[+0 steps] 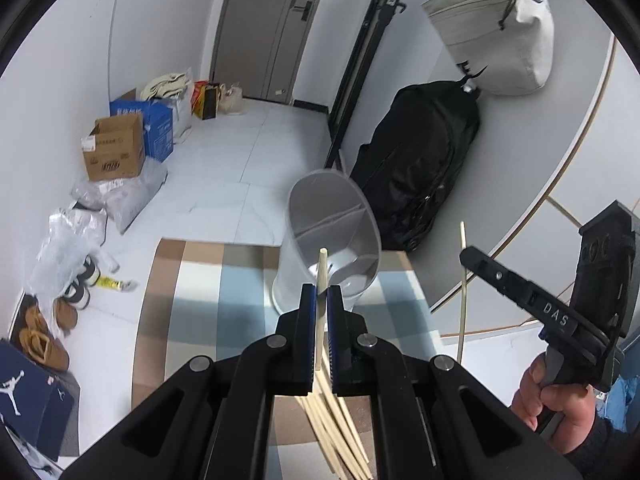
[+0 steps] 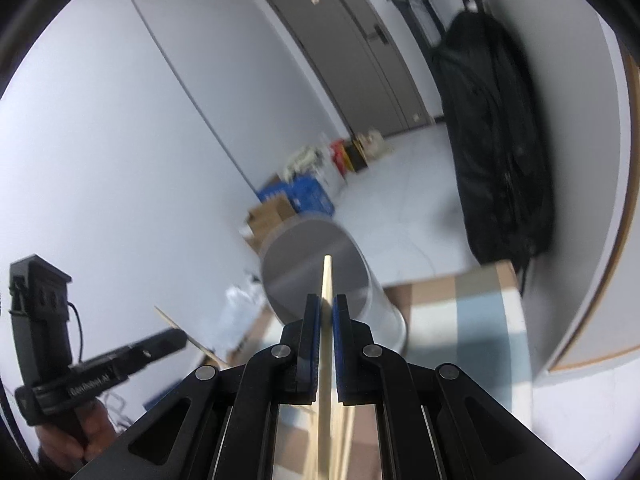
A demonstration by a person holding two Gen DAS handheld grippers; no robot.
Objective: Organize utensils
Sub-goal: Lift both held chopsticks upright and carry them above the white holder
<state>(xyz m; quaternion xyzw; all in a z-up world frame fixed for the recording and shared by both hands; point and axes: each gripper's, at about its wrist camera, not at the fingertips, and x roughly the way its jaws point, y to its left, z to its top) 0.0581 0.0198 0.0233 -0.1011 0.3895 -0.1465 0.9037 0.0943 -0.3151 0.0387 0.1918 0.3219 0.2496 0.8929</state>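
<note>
My left gripper (image 1: 320, 292) is shut on a pale wooden chopstick (image 1: 322, 268) whose tip pokes up past the blue pads. Several more chopsticks (image 1: 340, 432) lie on the checked cloth below it. Beyond stands a grey cylindrical holder (image 1: 332, 236) with an inner divider, on the table's far edge. My right gripper (image 2: 326, 302) is shut on another chopstick (image 2: 327, 276), which points at the holder (image 2: 312, 264). In the left wrist view the right gripper (image 1: 466, 256) hangs at the right with its chopstick (image 1: 463, 300) upright. The right wrist view shows the left gripper (image 2: 178, 336) at lower left.
A checked tablecloth (image 1: 200, 300) covers the table. A black backpack (image 1: 420, 168) leans on the wall behind the holder, with a grey bag (image 1: 492, 28) hung above it. Cardboard boxes (image 1: 116, 148), plastic bags and shoes (image 1: 44, 340) line the floor at left.
</note>
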